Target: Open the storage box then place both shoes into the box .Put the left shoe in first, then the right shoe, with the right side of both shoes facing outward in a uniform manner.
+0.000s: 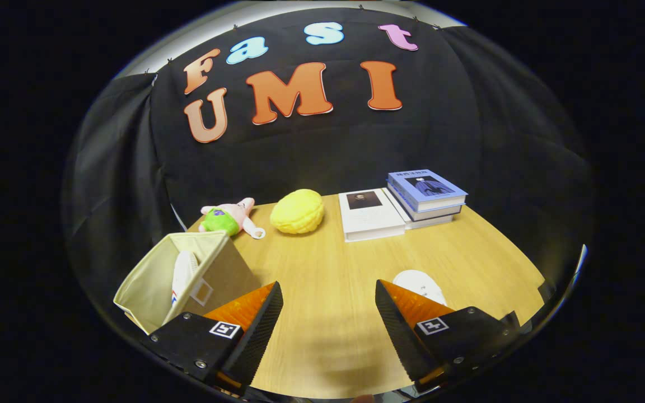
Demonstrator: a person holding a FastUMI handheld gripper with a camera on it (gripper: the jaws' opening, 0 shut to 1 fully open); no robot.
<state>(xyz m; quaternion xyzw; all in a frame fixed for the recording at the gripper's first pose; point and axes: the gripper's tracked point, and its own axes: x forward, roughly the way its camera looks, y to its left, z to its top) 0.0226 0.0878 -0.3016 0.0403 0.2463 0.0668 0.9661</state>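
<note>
The second shoe lies on the worktop just beyond the right finger, which hides its near part; only a white rounded end shows, so its side and facing cannot be determined. The storage box stands beside the left finger, open at the top, its near lower corner covered by that finger. One white shoe stands on edge inside the box against its wall; only part of the sole edge is visible.

The fingers are spread wide, with bare worktop between them, and grip nothing. They hover above the worktop, pointing toward the rear wall.

Beyond the fingers, well apart from them, sit a plush toy, a yellow bun-shaped object, a white book and a stack of books.
</note>
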